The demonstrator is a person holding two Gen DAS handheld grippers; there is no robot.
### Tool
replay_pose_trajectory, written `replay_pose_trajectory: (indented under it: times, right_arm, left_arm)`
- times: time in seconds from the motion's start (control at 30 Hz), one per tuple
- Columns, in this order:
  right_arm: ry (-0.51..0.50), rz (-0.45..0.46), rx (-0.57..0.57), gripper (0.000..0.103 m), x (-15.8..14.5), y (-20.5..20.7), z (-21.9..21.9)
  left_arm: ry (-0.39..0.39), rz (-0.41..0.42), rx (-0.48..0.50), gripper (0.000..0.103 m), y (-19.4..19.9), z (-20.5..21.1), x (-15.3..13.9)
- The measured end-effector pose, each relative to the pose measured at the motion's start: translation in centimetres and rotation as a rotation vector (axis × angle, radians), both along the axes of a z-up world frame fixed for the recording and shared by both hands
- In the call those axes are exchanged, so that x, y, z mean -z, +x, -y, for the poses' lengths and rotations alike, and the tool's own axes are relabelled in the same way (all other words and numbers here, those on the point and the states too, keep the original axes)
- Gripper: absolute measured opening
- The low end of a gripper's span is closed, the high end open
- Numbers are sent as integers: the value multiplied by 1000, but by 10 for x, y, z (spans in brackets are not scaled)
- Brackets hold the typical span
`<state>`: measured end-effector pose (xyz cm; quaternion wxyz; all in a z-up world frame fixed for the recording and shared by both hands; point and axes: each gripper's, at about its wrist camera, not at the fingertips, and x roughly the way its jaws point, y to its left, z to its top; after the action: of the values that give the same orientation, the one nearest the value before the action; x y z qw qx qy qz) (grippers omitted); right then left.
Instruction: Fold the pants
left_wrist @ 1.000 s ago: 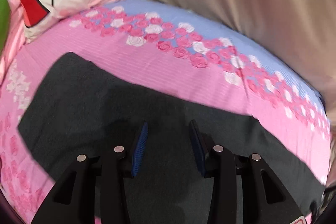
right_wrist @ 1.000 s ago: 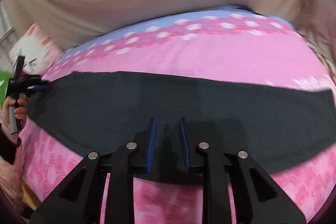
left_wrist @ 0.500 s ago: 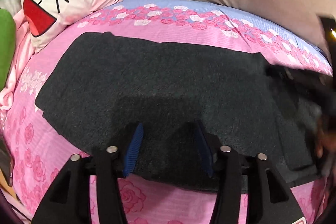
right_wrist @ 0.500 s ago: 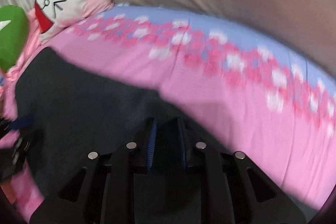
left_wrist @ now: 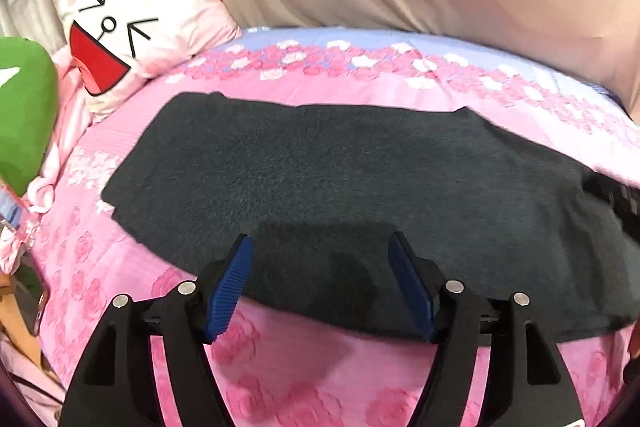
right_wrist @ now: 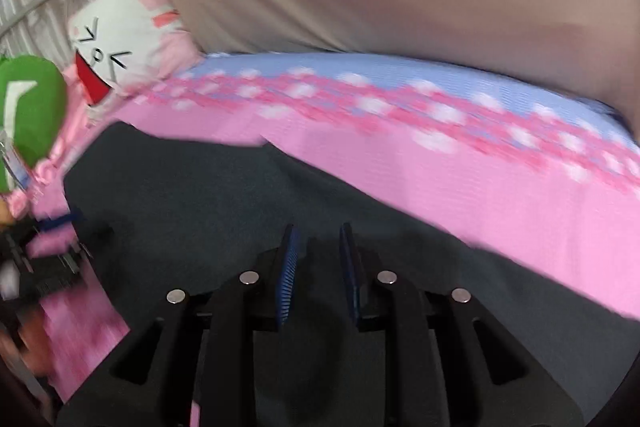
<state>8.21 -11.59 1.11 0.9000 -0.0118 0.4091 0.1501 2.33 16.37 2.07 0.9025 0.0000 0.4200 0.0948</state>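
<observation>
Pants [left_wrist: 340,187], dark grey, lie flat on the pink rose-printed bed [left_wrist: 280,367], just ahead of the left tool [left_wrist: 320,279] and stretching away to both sides of it. A second ago that tool stood over the cloth with its jaws much narrower; its jaws have just been opening and now stand wide apart and empty, pulled back to the near hem, with only the edge of the fabric showing between them. That reads as a release: the left end has been laid down. The right tool [right_wrist: 318,267] has swung toward the cartoon-face pillow [right_wrist: 120,55] and its jaws sit narrow with dark cloth between the pads, apparently carrying a fold across. Whether it truly pinches the fabric I cannot tell through the blur.
</observation>
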Motion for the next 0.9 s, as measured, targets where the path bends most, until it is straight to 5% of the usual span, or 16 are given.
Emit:
replay_pose_trajectory:
  times: [0.07,0.13,0.47,0.53,0.77,0.83,0.9]
  right_arm:
    - [-33,-52,109,21,17,-20,51]
    - [81,-41,195,20,15,-49,110]
    - [74,47,778,29,-1,-169,359]
    - [65,41,802,46,-5,-169,392]
    - [-31,-3,759,57,11,-106,443]
    - [-31,-70,709,14,25,-88,445]
    - [-57,9,693,8,9,-92,439]
  left_arm:
    - [9,17,0,68,-7,10,-5]
    - [10,29,6,69,-14,23,-8]
    - [41,52,47,77,-40,95,-5]
    - [39,42,50,77,-43,107,-2]
    - [70,13,44,78,-52,135,1]
    - [80,14,28,78,-54,137,-2]
    - [91,18,13,78,-55,136,-6]
